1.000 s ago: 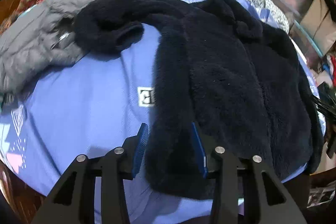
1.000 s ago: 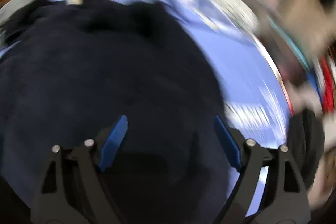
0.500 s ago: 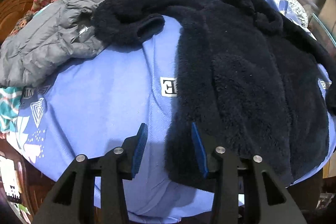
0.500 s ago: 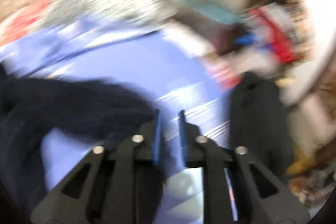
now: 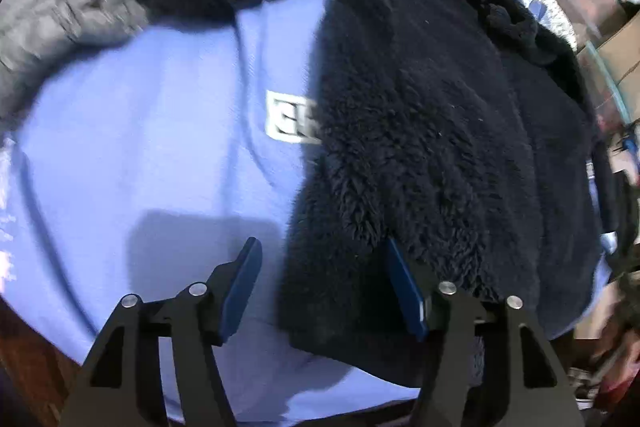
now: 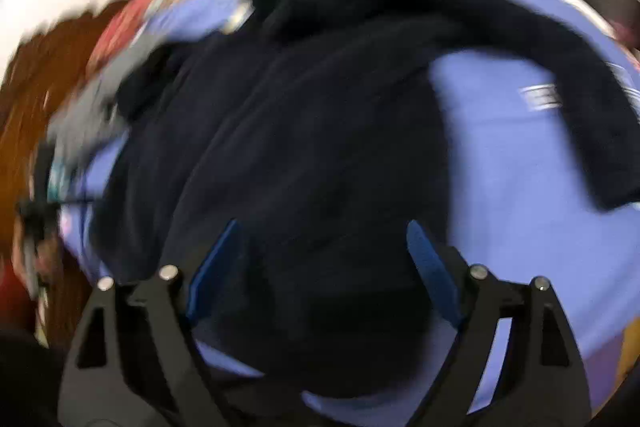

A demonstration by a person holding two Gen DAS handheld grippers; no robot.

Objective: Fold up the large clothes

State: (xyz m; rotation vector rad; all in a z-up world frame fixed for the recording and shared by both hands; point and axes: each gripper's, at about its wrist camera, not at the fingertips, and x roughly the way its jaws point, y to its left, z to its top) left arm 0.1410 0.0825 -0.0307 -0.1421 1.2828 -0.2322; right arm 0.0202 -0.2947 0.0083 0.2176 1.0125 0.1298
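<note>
1. Looking through my left wrist camera, I see a grey puffer jacket (image 5: 52, 11) bunched at the far left of the bed, touching the sleeve of the dark fleece coat (image 5: 420, 115).
2. A blue sheet (image 5: 140, 147) covers the bed, and a small white label (image 5: 292, 121) on it sits just left of the coat's edge, partly under it.
3. My left gripper (image 5: 320, 279) has its fingers spread wide, straddling the coat's near left hem; I cannot tell whether either touches the fleece.
4. The coat lies flat, its collar at the far side.
5. Through my right wrist camera, heavily blurred, the coat (image 6: 300, 147) fills the middle, one sleeve (image 6: 580, 99) stretching right over the sheet.
6. My right gripper (image 6: 320, 255) also has its fingers wide, above the coat's near hem.
</note>
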